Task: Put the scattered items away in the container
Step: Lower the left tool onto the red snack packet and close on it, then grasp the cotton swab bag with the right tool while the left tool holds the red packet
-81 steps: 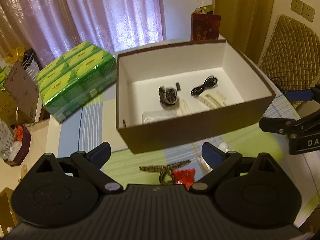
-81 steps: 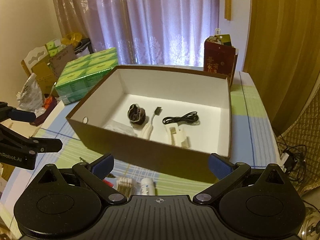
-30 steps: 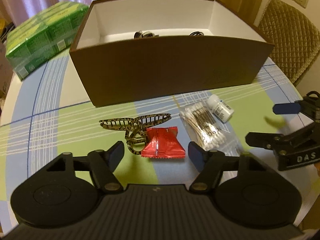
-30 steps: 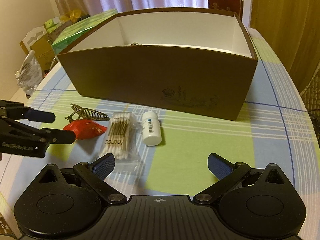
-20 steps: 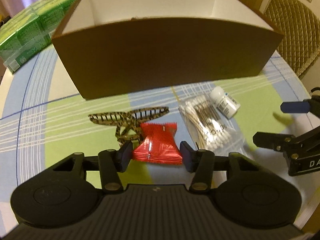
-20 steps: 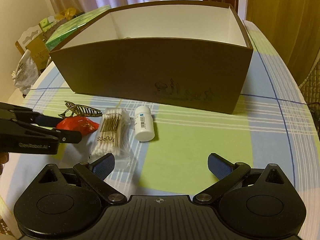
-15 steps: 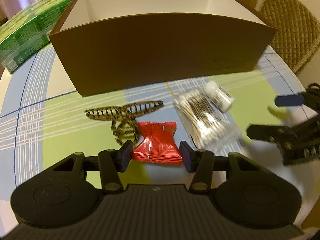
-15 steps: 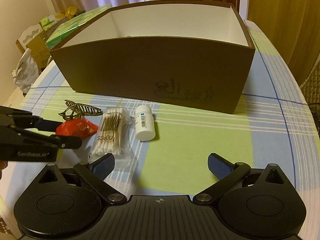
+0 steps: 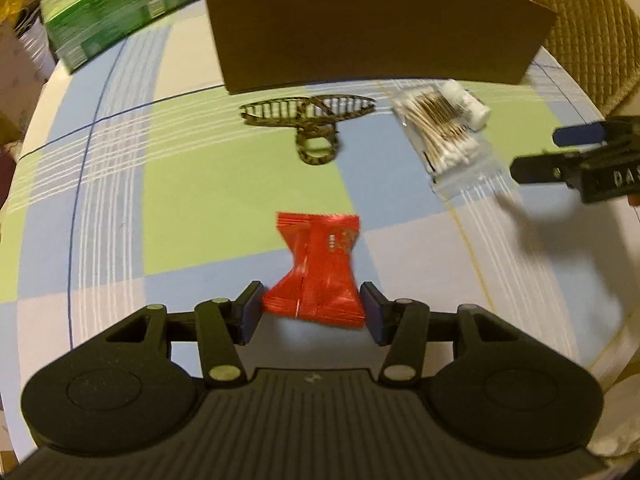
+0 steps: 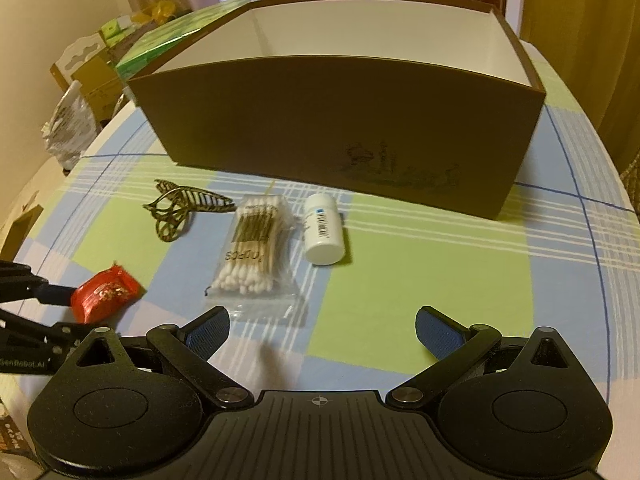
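In the left wrist view, your left gripper (image 9: 312,312) pinches the red packet (image 9: 318,268) at its near end, both pads against its sides; the packet sticks out ahead, toward the hair clip (image 9: 310,122) and box (image 9: 376,28). It looks light, soft and crinkly, probably slick, so hold the thick middle rather than a sealed edge. In the right wrist view, your right gripper (image 10: 322,330) is spread and empty, just short of the swabs (image 10: 256,248), with the bottle (image 10: 323,229) beside them.
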A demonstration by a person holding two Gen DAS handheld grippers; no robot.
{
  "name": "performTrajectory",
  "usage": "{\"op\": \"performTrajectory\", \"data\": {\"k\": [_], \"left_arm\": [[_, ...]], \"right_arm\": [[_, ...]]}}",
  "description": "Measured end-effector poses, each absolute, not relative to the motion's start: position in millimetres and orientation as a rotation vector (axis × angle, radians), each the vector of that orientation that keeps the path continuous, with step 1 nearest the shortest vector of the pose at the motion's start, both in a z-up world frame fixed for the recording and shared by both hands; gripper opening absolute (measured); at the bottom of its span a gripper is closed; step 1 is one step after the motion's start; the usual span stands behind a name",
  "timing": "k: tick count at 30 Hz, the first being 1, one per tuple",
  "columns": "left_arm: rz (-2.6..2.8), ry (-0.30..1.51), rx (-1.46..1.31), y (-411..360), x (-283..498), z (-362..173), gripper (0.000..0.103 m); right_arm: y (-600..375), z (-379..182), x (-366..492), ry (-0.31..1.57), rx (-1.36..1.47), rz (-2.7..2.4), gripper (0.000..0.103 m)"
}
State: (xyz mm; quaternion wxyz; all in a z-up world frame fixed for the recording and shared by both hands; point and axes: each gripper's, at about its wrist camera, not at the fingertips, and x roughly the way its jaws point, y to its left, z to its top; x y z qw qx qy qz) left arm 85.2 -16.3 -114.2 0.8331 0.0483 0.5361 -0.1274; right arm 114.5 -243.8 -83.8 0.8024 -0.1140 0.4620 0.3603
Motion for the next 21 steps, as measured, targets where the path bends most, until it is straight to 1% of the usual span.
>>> {"op": "performTrajectory", "data": {"k": [3,4,5,14,17,19,21], "left_arm": [[-0.259,1.13,0.098,-19.5,92.9,-114.7,0.05],[-0.256,1.131,0.099,-20.4,95.2,-114.7,0.054],[-0.253,1.133,0.1,-21.2,97.3,-115.1,0.056],[-0.255,1.112,0.091,-13.9,104.8,-103.4,0.058],[-0.279,1.111,0.107,-19.0,110.8,-102.4,0.049],[-0.29,1.134,0.115,-22.3,113.8,-108.3,0.028],[-0.286,1.14,0.12,-22.6,112.4,-113.5,0.028]], "right_arm": [[-237.5,-80.5,110.7,0.983,-0.252,0.797,0.103],[-235.4,-79.4,109.6,0.982,-0.252,0.805,0.103],[-233.6,-77.9,108.3,0.981,-0.251,0.814,0.103],[-227.6,-75.1,101.7,0.979,-0.242,0.824,0.103],[-223.8,-75.3,102.1,0.979,-0.242,0.823,0.103],[-221.1,-75.2,102.5,0.977,-0.241,0.825,0.103],[-219.5,-74.8,102.7,0.974,-0.242,0.828,0.103]]}}
